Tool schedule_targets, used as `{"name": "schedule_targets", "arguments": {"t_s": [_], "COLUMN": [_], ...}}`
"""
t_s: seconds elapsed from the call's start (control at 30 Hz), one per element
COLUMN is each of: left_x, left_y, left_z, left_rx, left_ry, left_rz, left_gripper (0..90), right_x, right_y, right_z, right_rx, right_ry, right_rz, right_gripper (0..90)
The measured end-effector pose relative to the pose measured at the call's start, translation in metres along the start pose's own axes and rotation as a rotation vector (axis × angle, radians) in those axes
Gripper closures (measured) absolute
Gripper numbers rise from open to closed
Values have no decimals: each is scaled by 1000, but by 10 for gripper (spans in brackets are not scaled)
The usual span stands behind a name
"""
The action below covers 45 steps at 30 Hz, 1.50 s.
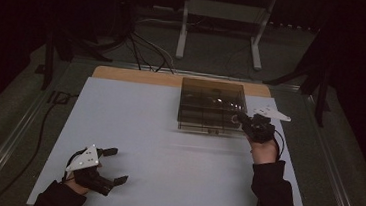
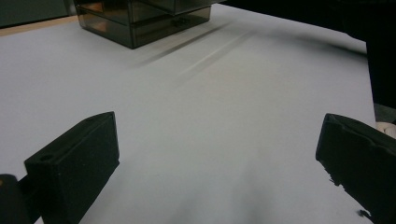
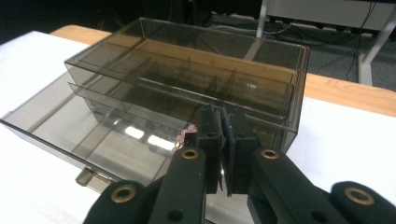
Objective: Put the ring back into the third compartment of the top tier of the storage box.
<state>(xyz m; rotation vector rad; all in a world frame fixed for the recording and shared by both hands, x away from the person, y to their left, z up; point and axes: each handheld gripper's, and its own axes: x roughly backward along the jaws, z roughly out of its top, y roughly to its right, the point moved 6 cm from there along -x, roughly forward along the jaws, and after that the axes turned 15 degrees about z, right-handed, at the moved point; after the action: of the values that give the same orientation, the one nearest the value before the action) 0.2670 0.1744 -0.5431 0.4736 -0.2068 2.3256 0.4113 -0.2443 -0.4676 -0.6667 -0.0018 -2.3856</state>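
Note:
A smoky see-through drawer box (image 1: 212, 103) stands at the back middle of the white table; it also shows far off in the left gripper view (image 2: 140, 18). In the right gripper view its lowest drawer (image 3: 70, 126) is pulled out toward me, and a small pink thing (image 3: 183, 136) shows just behind the jaws. My right gripper (image 1: 242, 119) sits at the box's front right corner with its jaws (image 3: 224, 121) pressed together over the drawer. My left gripper (image 1: 115, 166) rests near the table's front left, its jaws (image 2: 218, 123) wide apart with nothing between them.
The white table sheet (image 1: 166, 152) runs between the two hands. A wooden edge (image 1: 133, 75) borders the back. Beyond it stand a metal desk frame (image 1: 223, 16) and floor cables (image 1: 140, 46). A small knob (image 3: 86, 177) sticks out from the drawer's front.

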Motion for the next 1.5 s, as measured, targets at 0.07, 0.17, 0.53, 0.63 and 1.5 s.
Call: {"name": "schedule_targets", "arguments": {"t_s": [0.07, 0.17, 0.53, 0.63, 1.5], "left_x": [0, 0, 0, 0, -1], "left_y": [0, 0, 0, 0, 0], "left_z": [0, 0, 0, 0, 0], "left_rx": [0, 0, 1, 1, 1], "left_ry": [0, -1, 1, 1, -4], "left_rz": [-1, 0, 0, 0, 0], "left_gripper": [6, 6, 6, 6, 6], "right_x": [-1, -5, -15, -17, -17], "right_y": [1, 3, 8, 10, 8], "right_z": [0, -3, -13, -14, -13], "right_rx": [-2, -10, -33, -42, -37], "right_ry": [-2, -15, -77, -89, -114], "right_rz": [0, -4, -20, -26, -60], "right_gripper": [873, 873, 872, 872, 788]}}
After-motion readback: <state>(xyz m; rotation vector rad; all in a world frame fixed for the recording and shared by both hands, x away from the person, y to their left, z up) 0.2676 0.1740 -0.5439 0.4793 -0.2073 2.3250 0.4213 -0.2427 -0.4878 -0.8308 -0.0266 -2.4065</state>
